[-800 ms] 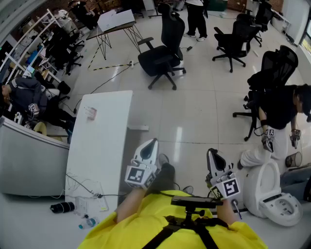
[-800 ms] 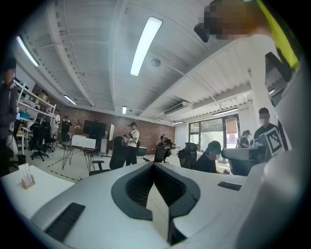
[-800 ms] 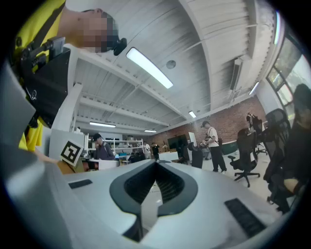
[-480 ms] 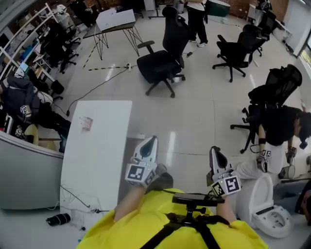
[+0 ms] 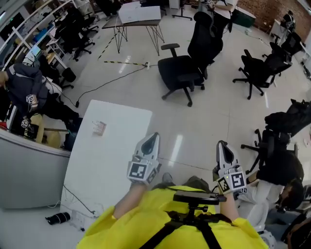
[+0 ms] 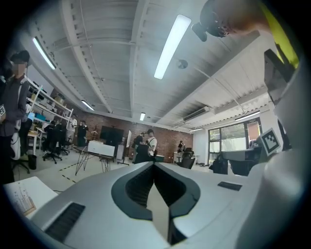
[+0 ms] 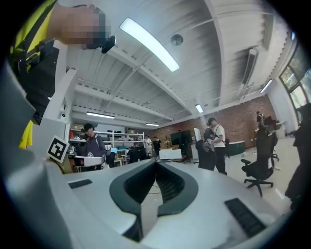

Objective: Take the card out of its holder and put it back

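Observation:
A small card holder (image 5: 98,128) with a pale card in it lies on the white table (image 5: 112,165) at the left of the head view. Both grippers are held up in front of my chest, well short of it. The left gripper (image 5: 152,138) hangs over the table's right edge, its jaws shut with nothing between them. The right gripper (image 5: 222,145) is over the floor farther right, also shut and empty. In the left gripper view the left gripper (image 6: 154,164) points out into the room, with the table corner (image 6: 19,194) low at the left. The right gripper (image 7: 156,161) likewise faces across the room.
A grey partition (image 5: 29,170) borders the table's left side, with a person (image 5: 29,90) behind it. Cables (image 5: 77,202) lie on the table's near end. Black office chairs (image 5: 187,68) stand on the floor ahead, a trestle table (image 5: 138,14) is farther back, and a person (image 5: 282,170) crouches at the right.
The head view has swung, so the table and card holder now sit closer to the centre. Both grippers stay raised and shut, a little higher in the frame.

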A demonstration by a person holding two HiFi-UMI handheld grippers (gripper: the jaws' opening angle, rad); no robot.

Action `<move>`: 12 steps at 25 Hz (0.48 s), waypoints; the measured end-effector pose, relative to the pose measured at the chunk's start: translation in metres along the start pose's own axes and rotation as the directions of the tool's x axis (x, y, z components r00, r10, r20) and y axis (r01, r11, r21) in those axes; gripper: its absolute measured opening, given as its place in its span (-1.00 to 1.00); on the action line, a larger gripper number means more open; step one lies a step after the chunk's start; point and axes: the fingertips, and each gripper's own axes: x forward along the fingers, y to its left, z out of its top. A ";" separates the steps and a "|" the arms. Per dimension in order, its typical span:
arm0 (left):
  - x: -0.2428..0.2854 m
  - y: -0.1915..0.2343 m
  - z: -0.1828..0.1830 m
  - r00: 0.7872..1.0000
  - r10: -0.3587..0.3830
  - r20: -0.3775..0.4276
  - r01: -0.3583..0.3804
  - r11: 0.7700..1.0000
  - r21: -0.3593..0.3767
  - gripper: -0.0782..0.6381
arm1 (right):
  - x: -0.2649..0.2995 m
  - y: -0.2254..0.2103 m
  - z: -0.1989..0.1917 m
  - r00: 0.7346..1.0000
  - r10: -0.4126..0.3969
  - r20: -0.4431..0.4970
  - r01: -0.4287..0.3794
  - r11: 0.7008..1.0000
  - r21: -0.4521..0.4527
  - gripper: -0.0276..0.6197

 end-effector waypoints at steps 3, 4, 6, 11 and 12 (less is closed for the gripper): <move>0.010 0.032 -0.008 0.997 0.071 -0.013 -0.071 0.997 0.011 -0.80 | 0.057 0.002 -0.011 0.994 0.105 -0.041 -0.104 0.995 0.009 -0.90; 0.013 0.046 -0.008 0.995 0.102 -0.015 -0.102 0.995 0.009 -0.80 | 0.078 0.004 -0.013 0.988 0.143 -0.052 -0.143 0.990 0.012 -0.90; 0.018 0.075 -0.006 0.984 0.178 -0.012 -0.178 0.984 0.003 -0.80 | 0.126 0.011 -0.015 0.968 0.242 -0.066 -0.242 0.970 0.010 -0.90; 0.022 0.151 0.007 0.886 0.463 0.027 -0.463 0.886 0.008 -0.80 | 0.255 0.039 -0.024 0.830 0.550 -0.097 -0.550 0.835 0.028 -0.88; 0.019 0.164 0.010 0.851 0.525 0.037 -0.525 0.851 -0.003 -0.80 | 0.275 0.047 -0.025 0.789 0.604 -0.109 -0.605 0.796 0.032 -0.88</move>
